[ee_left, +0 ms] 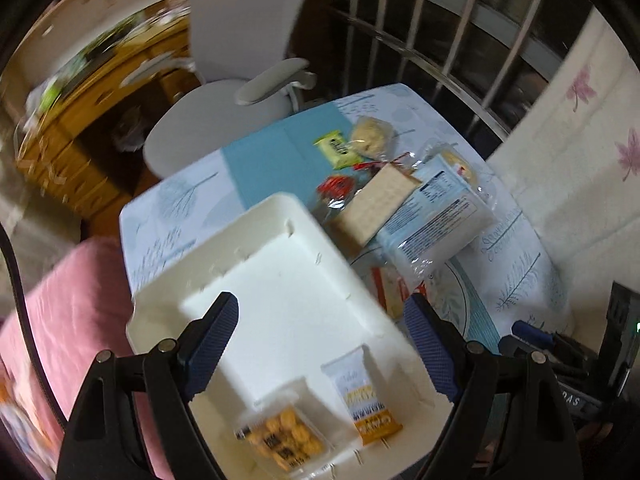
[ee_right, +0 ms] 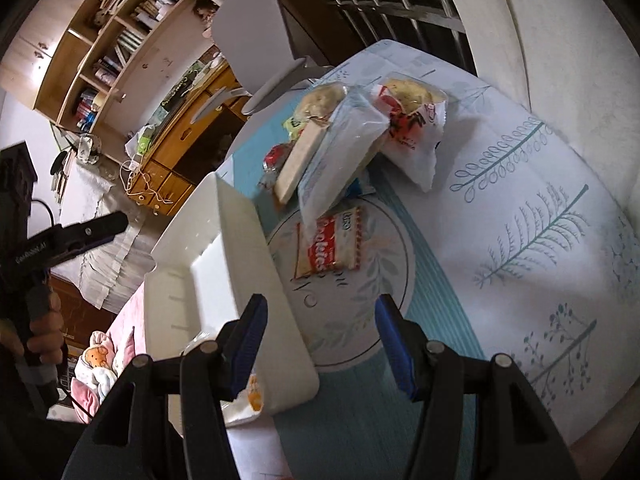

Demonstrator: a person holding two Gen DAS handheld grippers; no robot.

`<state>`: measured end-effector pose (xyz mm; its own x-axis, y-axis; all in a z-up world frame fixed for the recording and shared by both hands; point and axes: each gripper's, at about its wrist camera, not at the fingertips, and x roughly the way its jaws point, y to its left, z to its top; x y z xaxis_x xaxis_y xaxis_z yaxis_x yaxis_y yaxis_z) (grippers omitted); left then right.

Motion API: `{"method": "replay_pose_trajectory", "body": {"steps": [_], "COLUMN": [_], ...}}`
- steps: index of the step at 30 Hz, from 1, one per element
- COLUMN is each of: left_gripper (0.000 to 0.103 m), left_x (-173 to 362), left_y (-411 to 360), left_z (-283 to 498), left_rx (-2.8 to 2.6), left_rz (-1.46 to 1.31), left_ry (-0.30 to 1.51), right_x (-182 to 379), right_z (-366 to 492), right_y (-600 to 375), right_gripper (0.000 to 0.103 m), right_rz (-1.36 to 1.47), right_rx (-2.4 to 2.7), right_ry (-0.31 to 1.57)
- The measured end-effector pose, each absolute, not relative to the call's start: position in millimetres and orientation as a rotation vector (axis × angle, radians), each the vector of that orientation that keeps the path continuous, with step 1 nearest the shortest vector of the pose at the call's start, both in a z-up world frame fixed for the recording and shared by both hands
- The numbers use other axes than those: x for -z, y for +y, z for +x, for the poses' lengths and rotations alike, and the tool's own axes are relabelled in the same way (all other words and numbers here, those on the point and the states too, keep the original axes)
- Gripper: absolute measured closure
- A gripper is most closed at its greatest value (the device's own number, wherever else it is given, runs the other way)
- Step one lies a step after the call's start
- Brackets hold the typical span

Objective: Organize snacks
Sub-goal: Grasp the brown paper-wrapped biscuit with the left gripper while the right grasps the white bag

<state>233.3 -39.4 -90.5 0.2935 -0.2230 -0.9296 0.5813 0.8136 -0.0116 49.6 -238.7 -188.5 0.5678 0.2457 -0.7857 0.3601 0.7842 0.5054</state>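
Snacks (ee_left: 400,200) mostly wait beyond both empty, open hand-held grippers (ee_left: 320,344) (ee_right: 320,344); two packets (ee_left: 368,396) already lie in the bin (ee_left: 208,256).

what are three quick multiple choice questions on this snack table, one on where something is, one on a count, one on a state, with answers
1. Where does the red and white cracker packet lie?
A. in the white bin
B. on the round printed circle of the tablecloth, beside the bin
C. on the chair

2. How many snack packets lie in the white bin, as the left wrist view shows?
A. none
B. two
C. five

3. How does the left gripper stand?
A. open, nothing between its fingers
B. shut on a packet
C. shut on the bin's wall

Answers:
1 B, the packet rests on the circle pattern just right of the bin wall in the right wrist view.
2 B, a clear pack of orange crackers and a white and orange packet lie on the bin floor.
3 A, its blue pads stand wide apart above the bin with nothing gripped.
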Motion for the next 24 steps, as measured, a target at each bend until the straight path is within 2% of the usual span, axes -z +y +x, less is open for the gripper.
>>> {"method": "replay_pose_trajectory", "body": {"steps": [13, 24], "left_gripper": [0.019, 0.019], "left_x": [126, 191], "left_y": [-154, -218], "left_z": [283, 320], "left_rx": [0.761, 0.875], "left_rz": [0.681, 0.851], "left_ry": [1.15, 1.237], "right_x": [207, 235], "right_z": [95, 138], "right_y": [-276, -286], "right_gripper": [0.047, 0.047], "right_rz": [0.764, 0.75], "right_rx": [0.051, 0.008], "right_ry": [0.914, 0.91]}}
